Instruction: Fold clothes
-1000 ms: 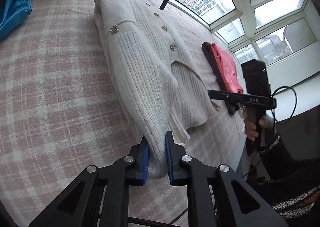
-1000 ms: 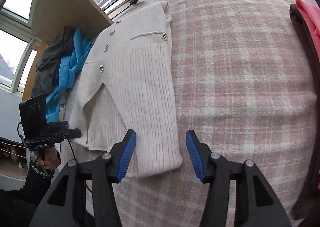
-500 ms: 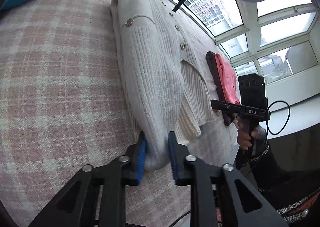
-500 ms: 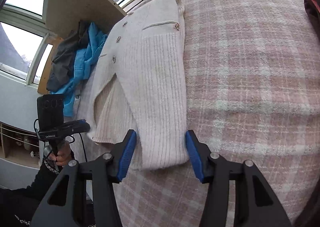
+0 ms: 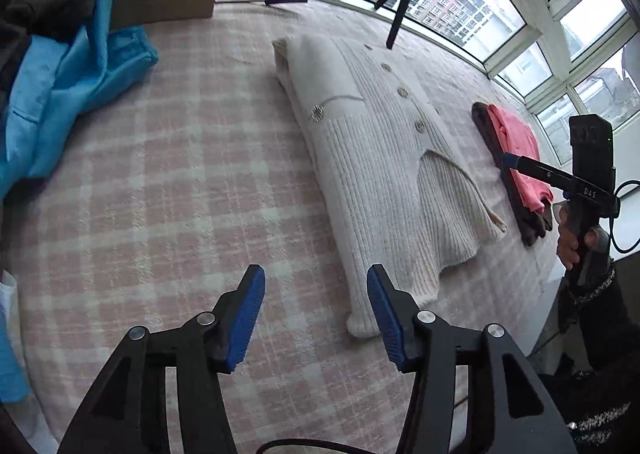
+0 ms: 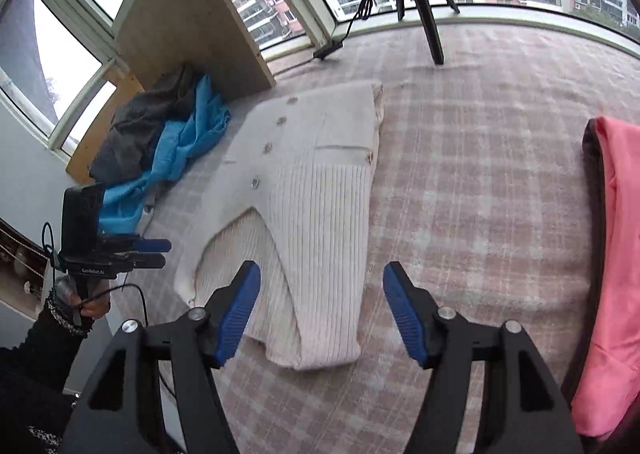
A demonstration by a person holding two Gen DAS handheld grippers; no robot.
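Only rightward, perhaps grey clothing (image 6: 140,129).

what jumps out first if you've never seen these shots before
The cream ribbed cardigan lies folded lengthwise in the middle of the pink plaid blanket, its jewelled buttons facing up. In front of it the left claw and the right claw are opening their blue-padded jaws with nothing between them. A crumpled blue garment sits on one side, and a folded pink top on a dark garment on the other.
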